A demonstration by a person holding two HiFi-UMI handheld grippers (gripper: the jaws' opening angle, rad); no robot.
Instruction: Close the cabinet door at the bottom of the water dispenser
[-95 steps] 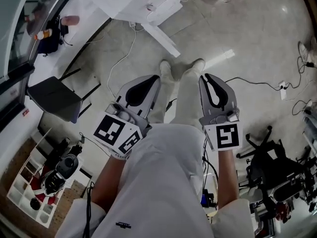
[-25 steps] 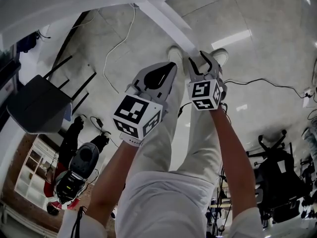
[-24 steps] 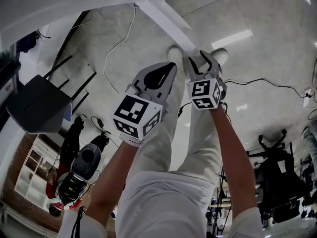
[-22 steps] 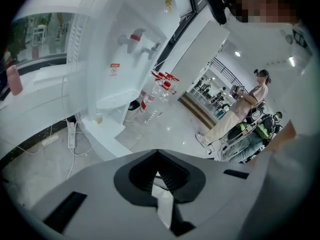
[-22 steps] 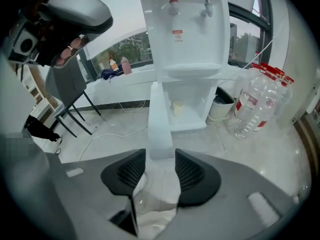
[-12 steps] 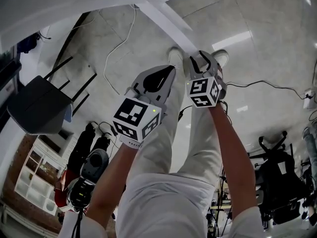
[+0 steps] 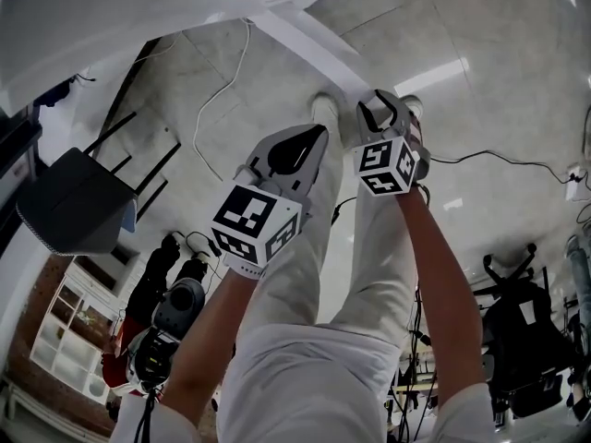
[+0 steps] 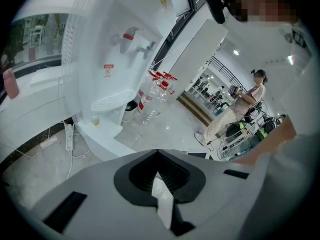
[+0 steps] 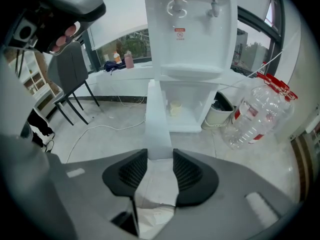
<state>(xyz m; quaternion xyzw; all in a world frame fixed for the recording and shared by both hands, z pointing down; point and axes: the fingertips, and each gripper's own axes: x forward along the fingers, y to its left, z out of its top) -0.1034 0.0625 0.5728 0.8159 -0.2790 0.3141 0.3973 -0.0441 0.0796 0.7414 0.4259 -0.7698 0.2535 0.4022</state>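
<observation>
The cabinet door [image 9: 159, 126] at the foot of the white water dispenser [image 9: 192, 29] stands swung wide open. Its thin free edge is turned toward us, and the compartment behind it is exposed, with a small pale cup [image 9: 175, 107] inside. The right tool [image 9: 160, 154] has its jaws, which have just been closing, set wide apart on that edge, and the ribbed pads [image 9: 187, 171] meet the door's two faces. From the head view we see the same tool [image 7: 383, 109] at the end of the white panel [image 7: 305, 44]. The left tool [image 8: 157, 151] hangs just beside it with its tips drawn together, holding nothing and touching nothing.

Around the dispenser lies a pale, glossy tiled floor [image 7: 480, 26]. Clear water bottles [image 9: 255, 116] with red caps lean beside a small bin [image 9: 220, 111]. A dark chair [image 9: 72, 79] stands near the window sill, and a white cable [image 9: 100, 129] trails across the tiles.
</observation>
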